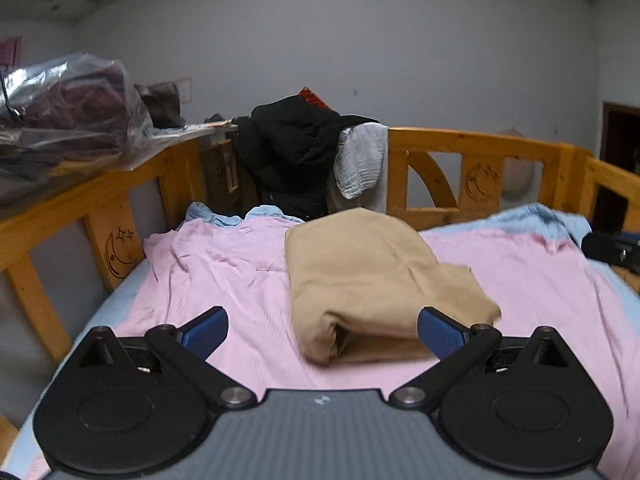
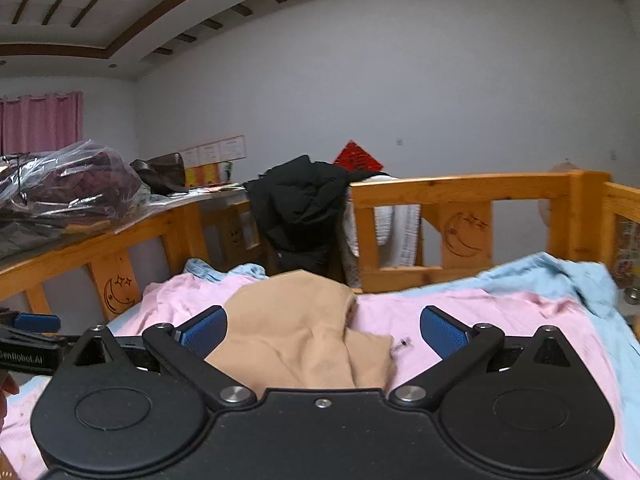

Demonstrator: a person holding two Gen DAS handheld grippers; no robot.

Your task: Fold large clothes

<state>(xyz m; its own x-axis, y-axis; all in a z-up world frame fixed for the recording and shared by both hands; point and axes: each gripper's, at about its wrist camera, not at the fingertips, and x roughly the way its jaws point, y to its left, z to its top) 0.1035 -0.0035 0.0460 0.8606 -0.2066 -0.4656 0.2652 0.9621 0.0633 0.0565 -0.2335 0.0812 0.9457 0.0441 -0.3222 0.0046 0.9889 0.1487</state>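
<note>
A tan garment [image 1: 368,276] lies folded in a thick bundle on the pink sheet [image 1: 224,272] of the bed. My left gripper [image 1: 322,334] is open and empty just in front of the bundle's near edge. In the right wrist view the tan garment [image 2: 296,332] sits between and beyond the fingers of my right gripper [image 2: 323,332], which is open and empty. The left gripper's blue fingertip [image 2: 36,322] shows at the far left of that view. The right gripper's black body [image 1: 612,250] shows at the right edge of the left wrist view.
A wooden bed rail [image 1: 476,140] runs round the bed. A black jacket [image 1: 292,148] and a white cloth [image 1: 360,160] hang over the far rail. A plastic bag of clothes [image 1: 60,108] sits on the left ledge. A light blue sheet [image 2: 560,276] lies bunched at the right.
</note>
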